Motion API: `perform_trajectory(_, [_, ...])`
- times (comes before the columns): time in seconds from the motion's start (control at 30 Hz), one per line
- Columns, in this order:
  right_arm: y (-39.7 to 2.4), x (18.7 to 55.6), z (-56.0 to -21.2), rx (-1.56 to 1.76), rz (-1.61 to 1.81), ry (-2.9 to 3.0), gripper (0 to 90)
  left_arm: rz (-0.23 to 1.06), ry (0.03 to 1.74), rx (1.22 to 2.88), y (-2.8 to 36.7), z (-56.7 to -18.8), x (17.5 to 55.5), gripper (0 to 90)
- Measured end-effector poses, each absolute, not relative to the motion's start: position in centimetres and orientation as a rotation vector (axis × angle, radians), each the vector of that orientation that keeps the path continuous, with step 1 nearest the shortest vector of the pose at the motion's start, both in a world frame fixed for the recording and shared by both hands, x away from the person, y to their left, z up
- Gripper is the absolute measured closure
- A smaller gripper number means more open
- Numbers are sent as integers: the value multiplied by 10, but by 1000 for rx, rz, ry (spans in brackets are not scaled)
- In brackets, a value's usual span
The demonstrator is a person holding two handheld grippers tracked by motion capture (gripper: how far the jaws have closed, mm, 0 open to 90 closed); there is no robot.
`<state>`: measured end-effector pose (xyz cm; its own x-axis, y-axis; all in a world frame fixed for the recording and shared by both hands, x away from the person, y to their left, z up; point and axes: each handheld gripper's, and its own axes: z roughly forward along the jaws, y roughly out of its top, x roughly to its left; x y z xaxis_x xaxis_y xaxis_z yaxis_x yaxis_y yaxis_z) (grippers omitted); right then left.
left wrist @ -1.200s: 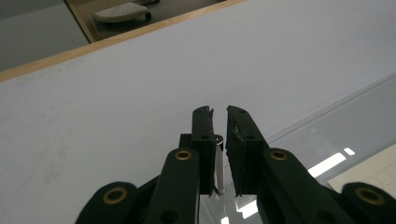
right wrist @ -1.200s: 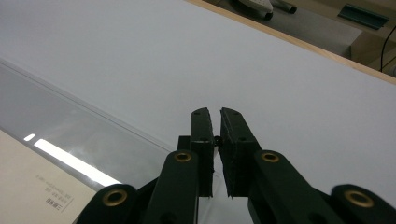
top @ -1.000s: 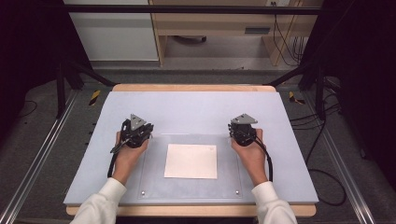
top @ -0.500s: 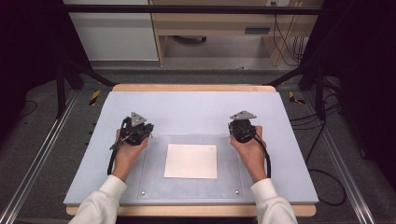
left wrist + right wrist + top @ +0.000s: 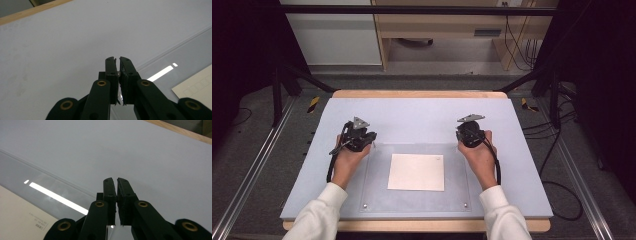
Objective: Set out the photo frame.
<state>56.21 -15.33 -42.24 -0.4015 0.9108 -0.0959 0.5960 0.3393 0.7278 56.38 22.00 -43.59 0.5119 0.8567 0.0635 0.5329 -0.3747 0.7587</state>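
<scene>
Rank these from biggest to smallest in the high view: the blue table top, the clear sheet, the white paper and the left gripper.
1. Blue table top
2. Clear sheet
3. White paper
4. Left gripper, which sits nearer the camera than the flat things, but it looks plainly smallest.

We wear white sleeves (image 5: 319,215). Our left gripper (image 5: 118,65) and right gripper (image 5: 116,185) have black jaws with brass-coloured pivot screws. Each carries a grey three-cornered plate at 12 o'clock and a black cable.
</scene>
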Motion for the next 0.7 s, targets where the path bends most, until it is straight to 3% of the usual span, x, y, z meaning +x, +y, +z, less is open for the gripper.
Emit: perform_trajectory(0.7, [-156,584,-417,1377,823,2190,861,477,1151,2092,225,-433,582,850])
